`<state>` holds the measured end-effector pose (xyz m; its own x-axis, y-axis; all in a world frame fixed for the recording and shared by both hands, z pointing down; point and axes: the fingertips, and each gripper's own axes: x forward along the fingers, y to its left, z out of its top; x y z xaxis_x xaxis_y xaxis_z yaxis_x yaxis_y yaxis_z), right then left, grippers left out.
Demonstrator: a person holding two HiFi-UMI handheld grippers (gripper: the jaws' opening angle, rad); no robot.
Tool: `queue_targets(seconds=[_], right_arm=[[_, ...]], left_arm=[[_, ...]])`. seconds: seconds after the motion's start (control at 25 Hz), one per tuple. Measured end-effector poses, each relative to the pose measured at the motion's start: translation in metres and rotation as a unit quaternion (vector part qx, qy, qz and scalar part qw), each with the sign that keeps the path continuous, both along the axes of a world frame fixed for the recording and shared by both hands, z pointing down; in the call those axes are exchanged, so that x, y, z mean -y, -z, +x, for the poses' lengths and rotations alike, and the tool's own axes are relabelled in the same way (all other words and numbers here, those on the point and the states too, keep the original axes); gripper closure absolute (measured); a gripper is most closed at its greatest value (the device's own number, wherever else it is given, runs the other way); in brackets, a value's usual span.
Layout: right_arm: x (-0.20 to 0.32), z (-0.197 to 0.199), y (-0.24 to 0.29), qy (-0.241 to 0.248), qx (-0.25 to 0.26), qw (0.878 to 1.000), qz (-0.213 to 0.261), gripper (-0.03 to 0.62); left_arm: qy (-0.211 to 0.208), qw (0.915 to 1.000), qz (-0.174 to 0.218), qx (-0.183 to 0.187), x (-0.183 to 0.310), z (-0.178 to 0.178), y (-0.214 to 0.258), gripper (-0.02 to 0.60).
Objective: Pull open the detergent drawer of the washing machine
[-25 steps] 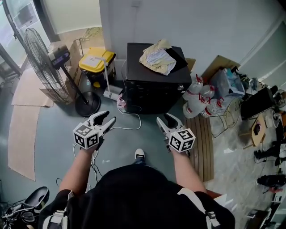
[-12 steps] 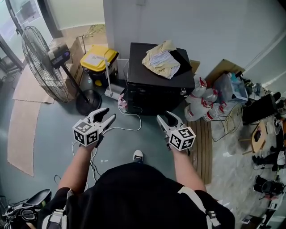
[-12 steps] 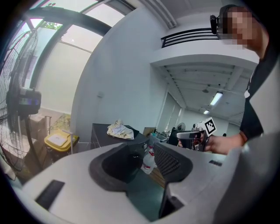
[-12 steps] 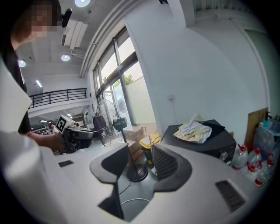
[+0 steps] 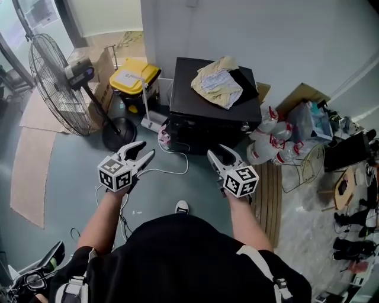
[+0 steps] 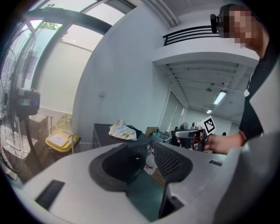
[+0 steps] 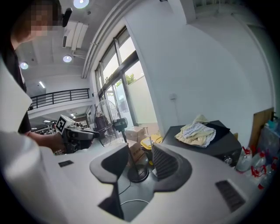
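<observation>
Left gripper (image 5: 144, 151) and right gripper (image 5: 220, 155) hang open and empty, well short of the black washing machine (image 5: 210, 106) by the wall (image 5: 266, 35); its drawer is hard to spot from here, so a reach may miss it

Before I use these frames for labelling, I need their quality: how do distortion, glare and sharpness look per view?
Head view: sharp, evenly lit, slight wide-angle bowing. Left gripper view: strong fisheye, dark corners, window washed out. Right gripper view: same fisheye, ceiling lamp flares, washing machine looks crisp.
</observation>
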<state>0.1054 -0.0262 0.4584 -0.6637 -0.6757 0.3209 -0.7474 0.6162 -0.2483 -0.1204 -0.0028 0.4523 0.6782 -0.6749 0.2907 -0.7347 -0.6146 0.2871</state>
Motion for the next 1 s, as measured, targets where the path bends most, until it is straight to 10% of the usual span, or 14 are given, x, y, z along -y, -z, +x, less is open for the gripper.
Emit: queue_targets(seconds=[1.0], right_arm=[[0.053,0.033,-0.017,0.027,-0.001,1.0,-0.008,0.424]], left_arm=[[0.029,0.9996,0.0,0.004,0.044,0.033,-0.006,0.388]])
